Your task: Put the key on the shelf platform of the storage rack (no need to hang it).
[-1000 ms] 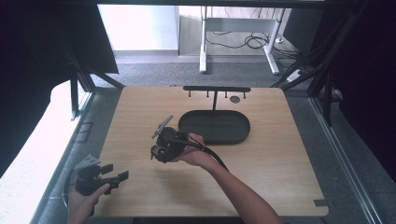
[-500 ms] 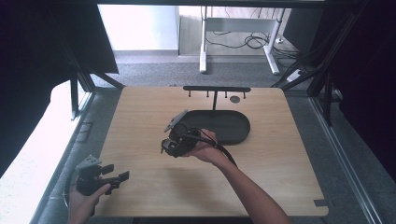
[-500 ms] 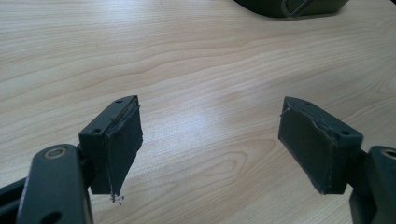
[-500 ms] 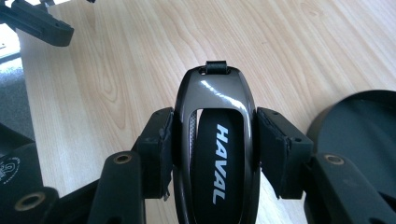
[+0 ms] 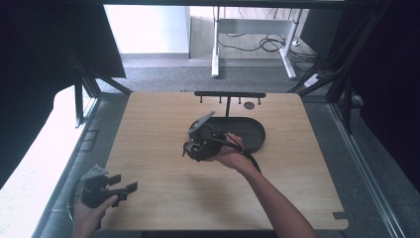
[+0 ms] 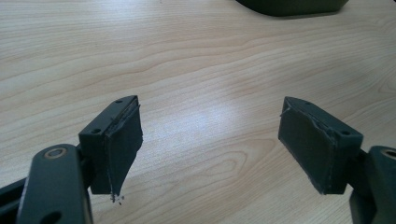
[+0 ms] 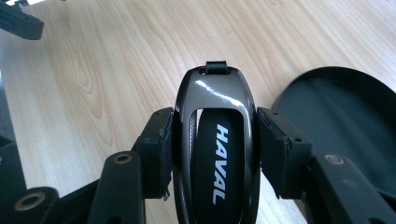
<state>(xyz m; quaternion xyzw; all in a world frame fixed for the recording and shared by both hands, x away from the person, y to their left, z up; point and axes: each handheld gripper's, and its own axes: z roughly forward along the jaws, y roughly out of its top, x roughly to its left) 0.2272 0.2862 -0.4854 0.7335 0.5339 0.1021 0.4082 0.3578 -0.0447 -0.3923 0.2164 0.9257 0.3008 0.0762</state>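
Observation:
A glossy dark car key fob (image 7: 217, 140) with the word HAVAL on it sits clamped between the pads of my right gripper (image 7: 215, 116), its small loop end pointing away from the camera. In the high view my right gripper (image 5: 190, 148) hovers over mid-table, just left of a black oval tray (image 5: 255, 135). The tray's rim (image 7: 345, 107) lies to the right of the fob. My left gripper (image 5: 126, 183) is held near the table's front left corner. Its jaws (image 6: 210, 105) stand wide apart over bare wood with nothing between them.
A black rack with small hooks (image 5: 229, 94) stands at the table's far edge behind the tray, and a small round disc (image 5: 249, 105) lies beside its post. The tray's edge (image 6: 289, 5) appears far ahead of the left gripper. Light wood tabletop (image 5: 307, 178) surrounds both hands.
My right gripper has carried the fob to the right and farther away, up to the left end of the tray. The left gripper has stayed at the front left corner.

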